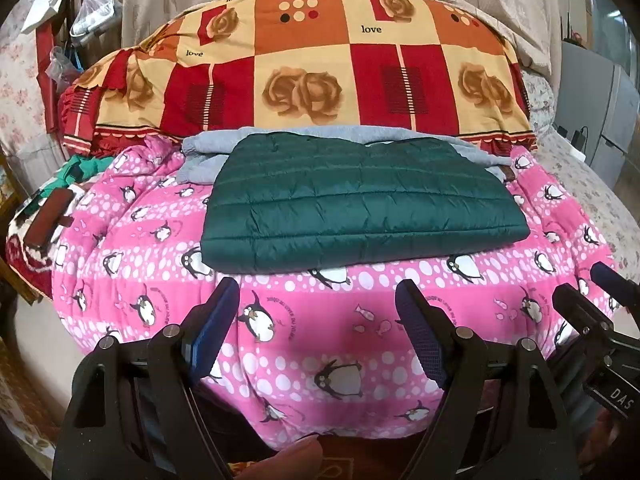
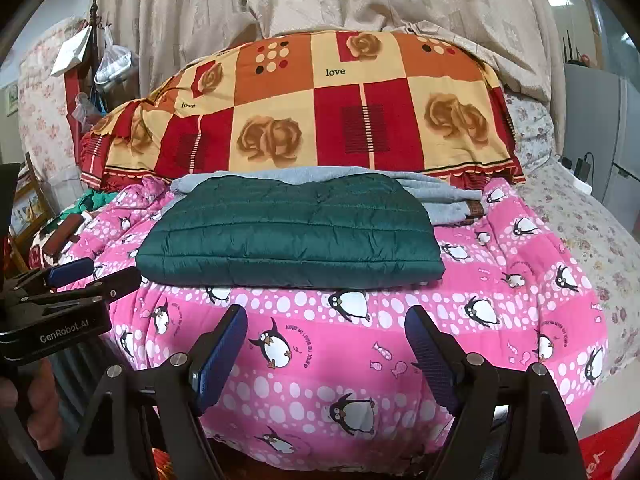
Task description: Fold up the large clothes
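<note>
On the pink penguin quilt (image 1: 320,340) ahead of us lies the green padded jacket (image 1: 360,200), folded into a neat rectangle, its far edge overlapping a grey garment (image 1: 208,152) near the patterned pillow (image 1: 320,68). We hold both grippers short of it: the left gripper (image 1: 324,316) and the right gripper (image 2: 328,344) each have their jaws spread with nothing between them, the jacket's near edge just beyond the tips. We judge the padding slippery and springy; a pinch catching only the top layer could let the fold slide open, and a low reach could snag the quilt with it.
</note>
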`<state>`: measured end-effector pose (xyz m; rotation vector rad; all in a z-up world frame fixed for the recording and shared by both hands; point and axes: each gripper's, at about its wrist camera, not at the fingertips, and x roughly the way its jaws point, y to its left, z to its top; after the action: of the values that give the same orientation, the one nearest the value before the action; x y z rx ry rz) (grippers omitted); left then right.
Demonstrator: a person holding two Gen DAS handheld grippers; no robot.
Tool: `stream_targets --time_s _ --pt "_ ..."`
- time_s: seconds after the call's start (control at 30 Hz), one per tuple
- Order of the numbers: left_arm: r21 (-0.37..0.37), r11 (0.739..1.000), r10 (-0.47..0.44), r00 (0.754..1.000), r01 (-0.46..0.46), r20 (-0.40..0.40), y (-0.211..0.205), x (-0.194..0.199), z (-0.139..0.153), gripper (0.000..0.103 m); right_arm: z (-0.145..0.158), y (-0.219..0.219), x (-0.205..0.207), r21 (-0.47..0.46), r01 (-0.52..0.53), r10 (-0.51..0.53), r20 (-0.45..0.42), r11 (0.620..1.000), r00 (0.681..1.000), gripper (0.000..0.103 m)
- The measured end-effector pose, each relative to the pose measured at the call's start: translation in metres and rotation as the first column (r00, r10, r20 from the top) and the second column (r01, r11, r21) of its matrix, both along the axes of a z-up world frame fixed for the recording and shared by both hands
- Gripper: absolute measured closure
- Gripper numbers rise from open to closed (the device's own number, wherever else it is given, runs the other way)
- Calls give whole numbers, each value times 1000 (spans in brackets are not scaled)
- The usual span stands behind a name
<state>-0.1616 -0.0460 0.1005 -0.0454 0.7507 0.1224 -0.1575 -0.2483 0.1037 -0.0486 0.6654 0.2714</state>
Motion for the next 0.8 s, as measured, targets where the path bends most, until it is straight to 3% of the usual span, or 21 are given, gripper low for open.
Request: stream_targets --time_s 0.8 --pt "-1 1000 5 1000 -5 -6 -1 -1 -6 22 2 4 -3 18 -7 7 -11 1000 1000 24"
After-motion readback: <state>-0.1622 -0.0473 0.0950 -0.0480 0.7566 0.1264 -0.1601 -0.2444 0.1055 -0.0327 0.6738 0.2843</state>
